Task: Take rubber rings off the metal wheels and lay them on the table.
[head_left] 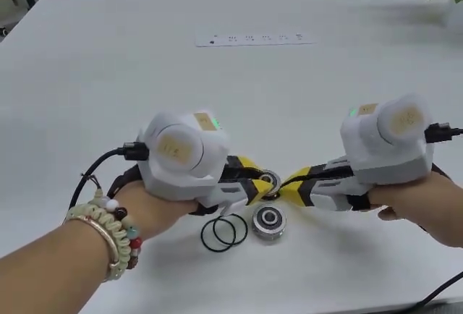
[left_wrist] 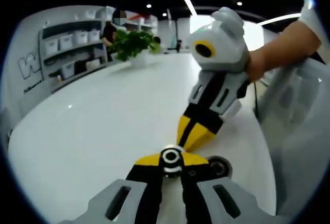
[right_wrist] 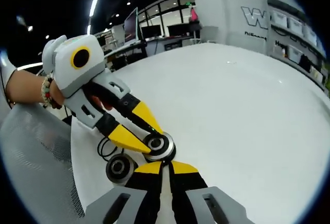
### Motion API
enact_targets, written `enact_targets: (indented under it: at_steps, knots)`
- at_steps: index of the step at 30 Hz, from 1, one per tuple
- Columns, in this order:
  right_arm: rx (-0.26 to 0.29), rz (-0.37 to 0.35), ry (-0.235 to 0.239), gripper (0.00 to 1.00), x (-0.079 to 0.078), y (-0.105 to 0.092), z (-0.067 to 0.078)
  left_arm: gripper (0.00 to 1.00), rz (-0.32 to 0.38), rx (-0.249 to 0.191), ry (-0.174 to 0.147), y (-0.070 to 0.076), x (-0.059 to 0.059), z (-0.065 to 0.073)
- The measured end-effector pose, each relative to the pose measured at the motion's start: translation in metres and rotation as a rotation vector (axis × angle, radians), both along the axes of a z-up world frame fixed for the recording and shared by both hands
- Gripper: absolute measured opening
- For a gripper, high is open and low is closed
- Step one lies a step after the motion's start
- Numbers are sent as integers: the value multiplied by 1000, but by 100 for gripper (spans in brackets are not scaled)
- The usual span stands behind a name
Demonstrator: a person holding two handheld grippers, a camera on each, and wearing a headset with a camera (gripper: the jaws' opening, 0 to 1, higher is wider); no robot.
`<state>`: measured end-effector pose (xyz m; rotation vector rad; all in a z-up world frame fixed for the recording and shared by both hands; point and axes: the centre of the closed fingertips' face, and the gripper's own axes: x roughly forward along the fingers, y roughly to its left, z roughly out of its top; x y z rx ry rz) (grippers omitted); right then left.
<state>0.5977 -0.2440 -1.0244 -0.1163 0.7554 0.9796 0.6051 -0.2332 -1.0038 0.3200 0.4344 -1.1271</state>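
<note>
Left tool [left_wrist: 172,160] clamped on small silver metal wheel [right_wrist: 159,145] over white bench [head_left: 217,75], right tool [right_wrist: 161,168] closed at its rim: weak purchase on black rubber ring [right_wrist: 170,151] risks slipping, or twisting wheel loose.

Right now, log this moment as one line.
left gripper: shut on metal wheel | right gripper: shut, tips at that wheel | table: two rubber rings, second wheel

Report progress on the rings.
Done: two rubber rings lie on the table beside a loose metal wheel. In hand: the left gripper clamps a second wheel; the right gripper meets its rim, jaws closed. Left: likely that wheel's ring; the loose wheel's unclear.
</note>
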Motion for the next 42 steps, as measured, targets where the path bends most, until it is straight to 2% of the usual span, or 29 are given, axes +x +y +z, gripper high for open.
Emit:
enact_targets:
  at_steps: [4, 6, 8, 9, 11, 12, 13, 14, 19, 21, 28, 33, 38, 40, 42]
  knots:
    - [7, 8, 8, 3, 0, 0, -1, 14, -1, 0, -1, 0, 0, 0]
    - [11, 27, 17, 7, -3, 2, -1, 14, -1, -1, 0, 0, 0, 0]
    - [-36, 35, -21, 6, 0, 0, -4, 14, 1, -2, 1, 0, 0, 0]
    - [-41, 57, -33, 6, -1, 2, -4, 14, 2, -2, 0, 0, 0, 0]
    - [-38, 36, -16, 5, -1, 3, -4, 14, 3, -2, 1, 0, 0, 0]
    - [-43, 37, -23, 4, -2, 3, -4, 14, 3, -2, 1, 0, 0, 0]
    - [-53, 65, -62, 0, -1, 4, -3, 14, 4, -2, 1, 0, 0, 0]
    - [-65, 55, -46, 0, -3, 4, -4, 14, 4, -2, 1, -1, 0, 0]
    - [-94, 38, -73, 0, 5, 1, -4, 14, 1, 4, -4, 0, 0, 0]
    - [-72, 15, -47, 0, 5, 0, -3, 14, -4, 9, -9, 0, 0, 0]
    - [-53, -3, -32, 0, 7, -2, 0, 14, -9, 12, -13, 0, 0, 0]
    - [-25, -50, 9, 0, 7, -4, 1, 14, -10, 13, -14, 0, 0, 0]
    - [-19, -64, -14, 0, 9, -4, 2, 14, -9, 13, -16, 0, 0, 0]
    - [-14, -63, -55, 0, 13, -3, 3, 14, -6, 13, -16, 1, 0, 0]
    - [-5, -65, -22, 0, 12, -4, 3, 14, -8, 12, -15, 1, 0, 0]
